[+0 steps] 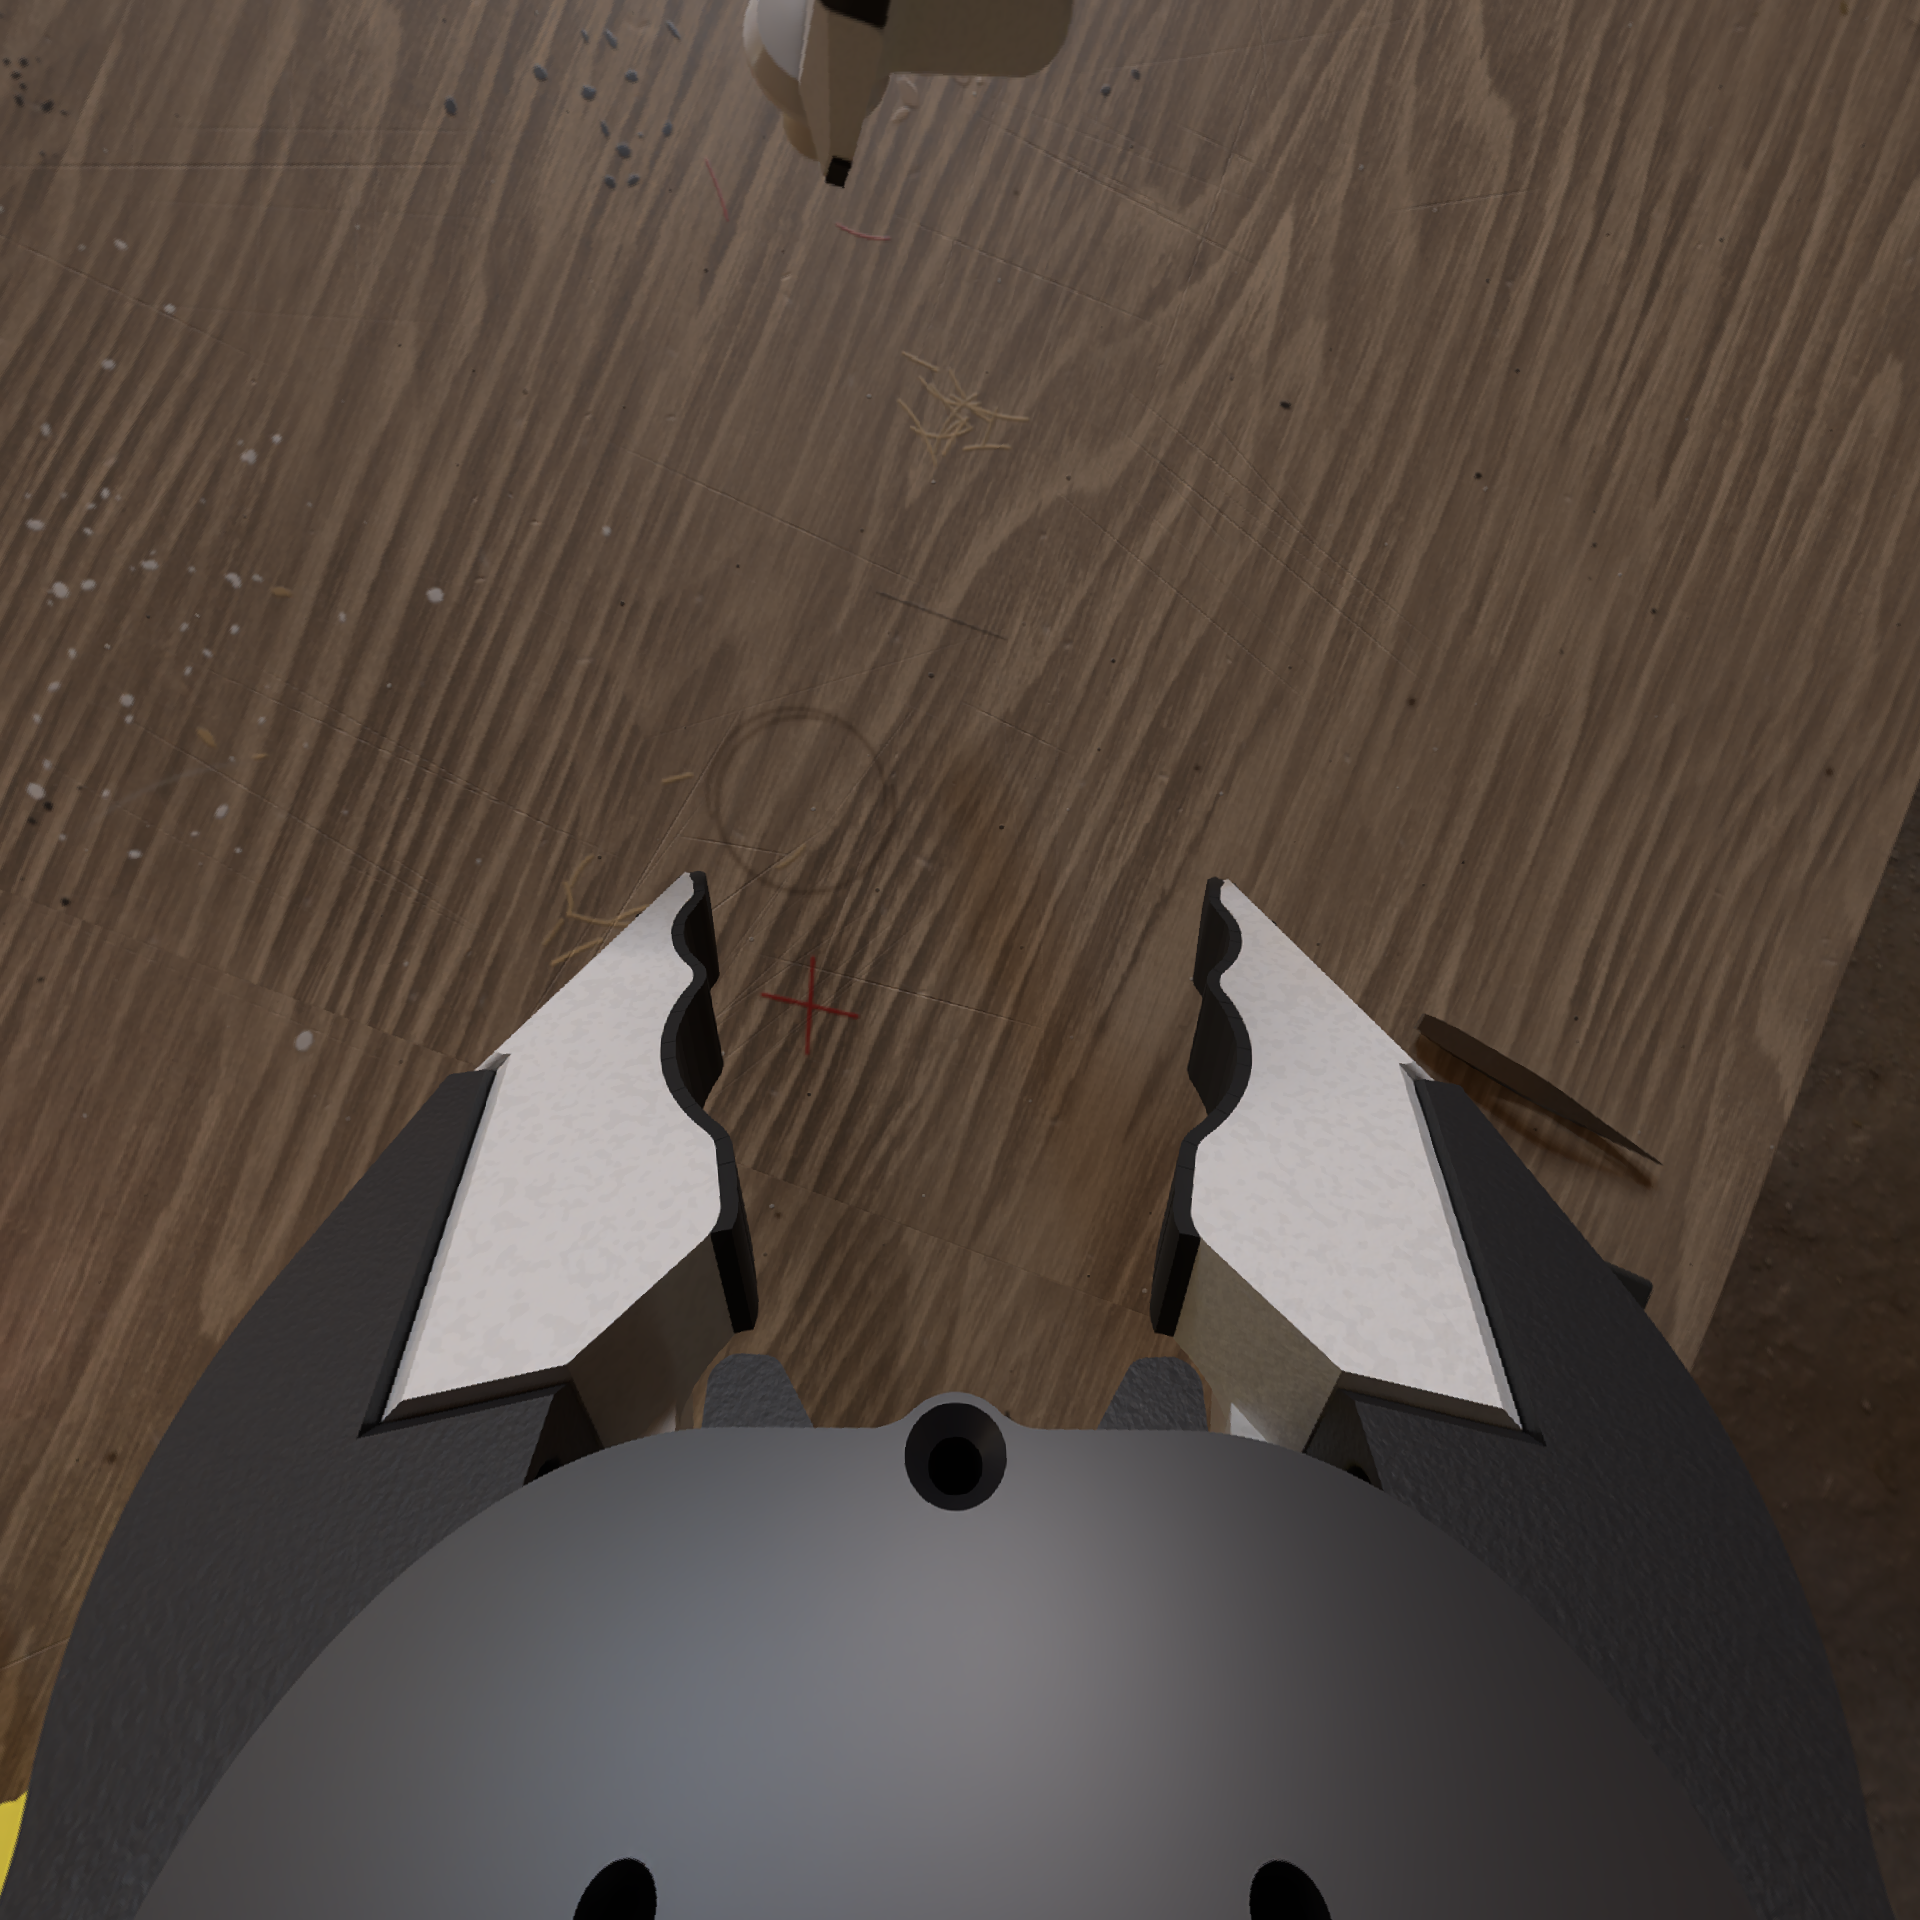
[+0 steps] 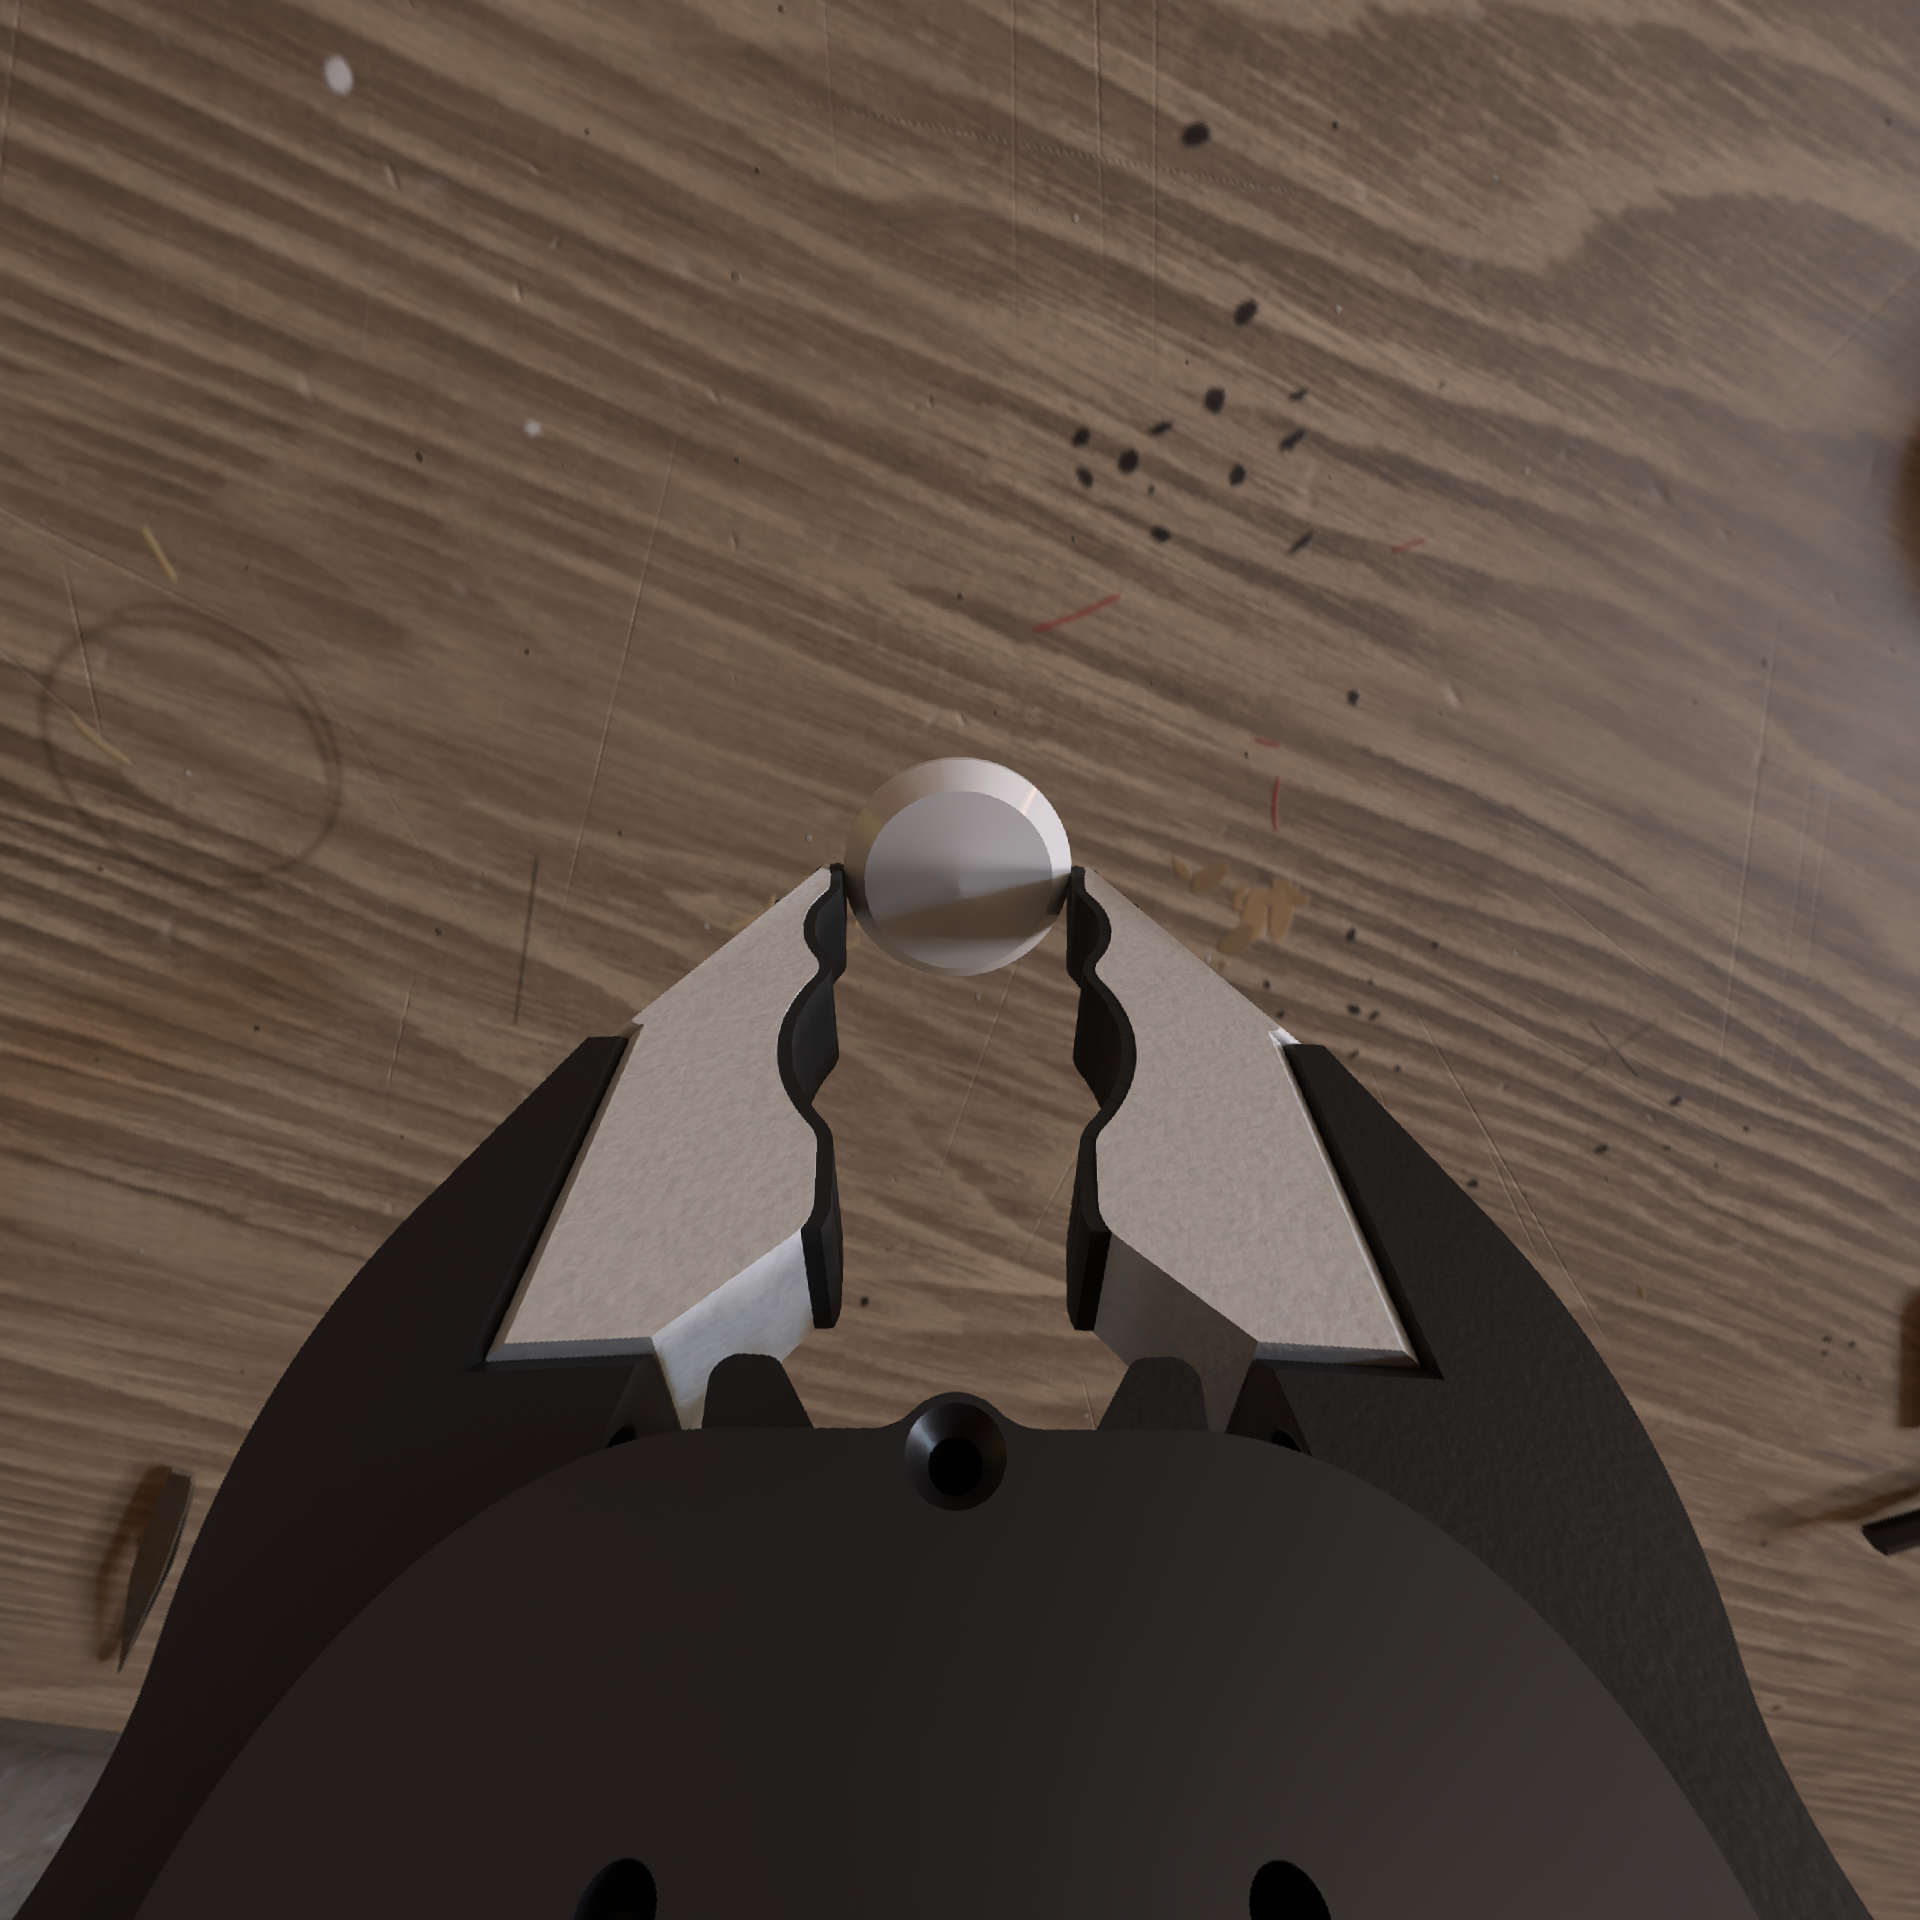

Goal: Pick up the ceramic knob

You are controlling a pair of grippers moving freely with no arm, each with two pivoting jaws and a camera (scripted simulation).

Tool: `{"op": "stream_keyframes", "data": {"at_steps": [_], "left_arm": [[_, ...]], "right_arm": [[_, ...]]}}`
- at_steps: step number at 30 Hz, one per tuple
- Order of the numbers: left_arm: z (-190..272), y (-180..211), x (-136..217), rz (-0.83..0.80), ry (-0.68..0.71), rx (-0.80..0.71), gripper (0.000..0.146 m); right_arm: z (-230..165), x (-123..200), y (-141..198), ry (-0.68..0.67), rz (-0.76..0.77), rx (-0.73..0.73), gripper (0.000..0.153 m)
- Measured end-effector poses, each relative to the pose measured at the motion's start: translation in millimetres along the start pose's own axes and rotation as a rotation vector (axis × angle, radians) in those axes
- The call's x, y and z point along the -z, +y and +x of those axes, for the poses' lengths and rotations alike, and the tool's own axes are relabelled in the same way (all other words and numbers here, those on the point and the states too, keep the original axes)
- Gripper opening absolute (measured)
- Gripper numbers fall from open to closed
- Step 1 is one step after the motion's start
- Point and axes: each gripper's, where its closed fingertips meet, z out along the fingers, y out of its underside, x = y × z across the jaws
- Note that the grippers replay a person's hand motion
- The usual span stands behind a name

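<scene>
The ceramic knob [image 2: 961,868] is a round, pale grey-white piece seen from above in the right wrist view. My right gripper [image 2: 958,883] is shut on it: both fingertips press its left and right sides over the wooden table [image 2: 1351,260]. My left gripper [image 1: 956,883] is open and empty over bare wood [image 1: 416,416], its jaws wide apart. At the top edge of the left wrist view the other gripper [image 1: 883,52] shows as a cream and black shape; the knob itself is not visible there.
The table edge runs down the right of the left wrist view [image 1: 1787,1091], with darker floor [image 1: 1860,1455] beyond. A dark wood sliver [image 1: 1527,1086] lies near that edge. Brown wood chips [image 2: 140,1558] lie at lower left of the right wrist view.
</scene>
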Motion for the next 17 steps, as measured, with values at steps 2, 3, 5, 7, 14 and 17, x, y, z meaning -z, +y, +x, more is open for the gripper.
{"op": "stream_keyframes", "data": {"at_steps": [2,3,5,7,14,17], "left_arm": [[2,-1,0,-0.001,0.002,-0.006,0.093],[3,-1,-1,-0.001,0.003,-0.009,0.093],[4,-2,-1,-0.001,0.006,-0.013,0.093],[5,-2,-1,-0.003,0.007,-0.016,0.093],[7,-2,-2,-0.006,0.009,-0.022,0.093],[8,-2,-3,-0.012,0.011,-0.022,0.093]], "right_arm": [[1,8,7,0.006,0.007,-0.001,0.042],[0,11,10,0.007,0.007,0.001,0.042],[-1,14,17,0.008,0.003,0.01,0.042],[-4,15,24,0.008,0.0,0.021,0.042],[-4,6,36,0.016,-0.023,0.053,0.042],[-3,-1,37,0.01,-0.03,0.055,0.042]]}}
